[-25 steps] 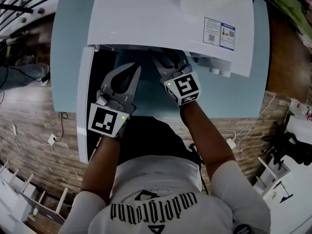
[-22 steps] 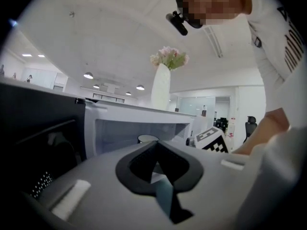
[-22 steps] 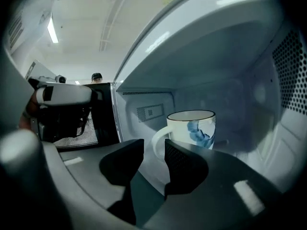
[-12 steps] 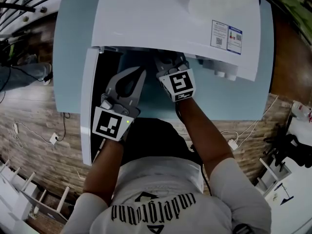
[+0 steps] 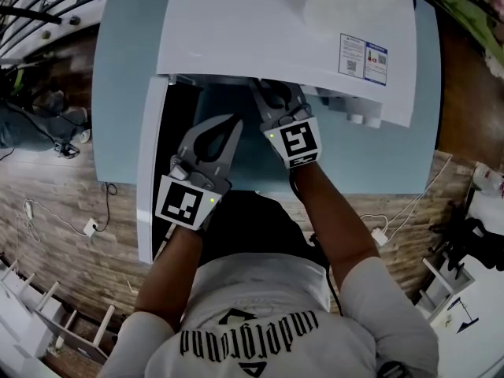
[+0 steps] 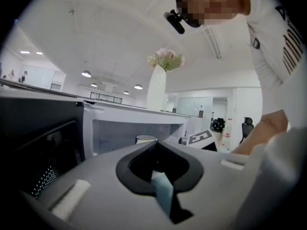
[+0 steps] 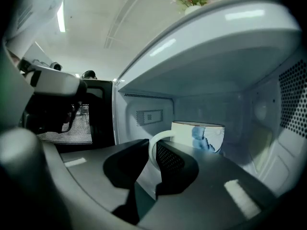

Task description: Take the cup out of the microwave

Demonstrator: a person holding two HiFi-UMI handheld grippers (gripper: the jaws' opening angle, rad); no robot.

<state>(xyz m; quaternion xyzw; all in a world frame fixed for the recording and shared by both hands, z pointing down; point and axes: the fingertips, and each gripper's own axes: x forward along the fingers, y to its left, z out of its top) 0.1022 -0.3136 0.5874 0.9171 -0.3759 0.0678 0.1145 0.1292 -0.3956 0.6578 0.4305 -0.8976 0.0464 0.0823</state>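
One cup (image 7: 204, 135) — handle between closing right claw (image 7: 152, 145) | head view hides it | left claw (image 6: 154, 145) clenched

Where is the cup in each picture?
Head view: not in it; the microwave top hides it.
Left gripper view: only the rim of the cup shows, in the middle, inside the microwave.
Right gripper view: cup just right of the middle.
Shared landmark: the microwave.
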